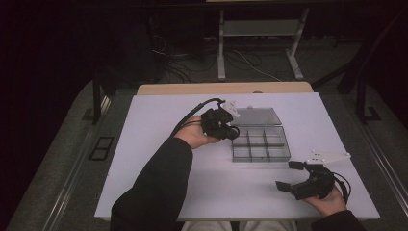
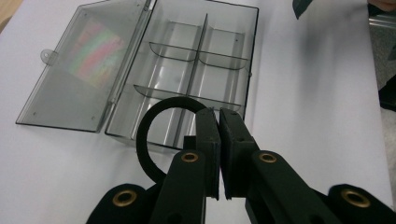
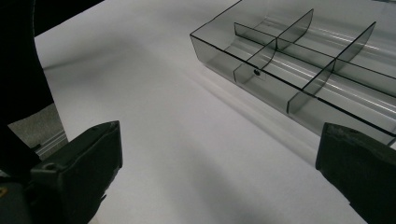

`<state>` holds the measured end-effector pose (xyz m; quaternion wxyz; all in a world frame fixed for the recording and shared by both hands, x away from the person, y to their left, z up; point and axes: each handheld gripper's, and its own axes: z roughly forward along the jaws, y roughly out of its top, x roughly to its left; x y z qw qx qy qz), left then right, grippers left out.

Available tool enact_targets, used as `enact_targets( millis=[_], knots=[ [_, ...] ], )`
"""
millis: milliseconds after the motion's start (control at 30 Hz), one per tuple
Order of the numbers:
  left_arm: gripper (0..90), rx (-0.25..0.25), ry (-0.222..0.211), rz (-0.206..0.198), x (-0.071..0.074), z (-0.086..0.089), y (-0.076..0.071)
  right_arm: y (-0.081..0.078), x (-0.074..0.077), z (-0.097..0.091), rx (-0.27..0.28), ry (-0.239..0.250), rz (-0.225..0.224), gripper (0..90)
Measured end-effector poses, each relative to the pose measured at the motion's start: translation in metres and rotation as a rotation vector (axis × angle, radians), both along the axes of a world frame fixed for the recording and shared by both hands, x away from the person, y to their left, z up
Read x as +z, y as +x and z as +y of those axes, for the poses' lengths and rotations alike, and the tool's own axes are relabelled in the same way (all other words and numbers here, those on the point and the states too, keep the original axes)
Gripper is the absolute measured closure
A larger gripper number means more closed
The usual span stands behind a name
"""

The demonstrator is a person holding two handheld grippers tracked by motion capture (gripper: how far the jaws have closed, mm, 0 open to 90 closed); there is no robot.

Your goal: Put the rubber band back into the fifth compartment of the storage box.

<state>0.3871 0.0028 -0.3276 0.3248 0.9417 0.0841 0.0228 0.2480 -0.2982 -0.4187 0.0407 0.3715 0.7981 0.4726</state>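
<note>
My left gripper [image 2: 218,140] has its jaws pinched on a black ring [image 2: 148,135], a hold that the left gripper view makes plain while the high view blurs it. It hangs just above the near edge of the clear divided box [image 1: 260,143], whose lid [image 2: 79,70] lies flat open on the white table [image 1: 159,125]. My right gripper [image 1: 289,176], jaws wide and holding nothing, hovers well apart near the table's front right corner.
</note>
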Motion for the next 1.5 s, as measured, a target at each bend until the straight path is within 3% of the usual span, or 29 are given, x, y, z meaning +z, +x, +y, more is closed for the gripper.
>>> enact_targets(
  millis=[333,667,967,1267,1300,1500],
  knots=[
    [86.6,0.012,0.001,-0.002,0.003,-0.014,0.013,0.0,0.0,0.0,-0.001,-0.001,0.0,0.0],
    [86.6,0.042,-0.046,0.004,0.002,-0.029,0.024,0.001,0.0,0.001,0.002,-0.001,-0.003,0.1],
    [86.5,0.068,-0.093,0.013,-0.009,-0.042,0.032,0.001,0.0,0.001,0.004,0.001,-0.002,0.1],
    [86.6,0.072,-0.124,-0.008,-0.019,-0.052,0.038,0.001,0.0,0.001,0.005,0.006,-0.004,0.1],
    [86.5,0.083,-0.13,0.007,-0.021,-0.053,0.037,0.001,0.0,0.001,0.006,0.004,-0.002,0.1],
    [86.5,0.101,-0.157,0.006,-0.03,-0.061,0.037,0.001,-0.001,0.001,0.009,0.004,-0.003,0.1]
  ],
)
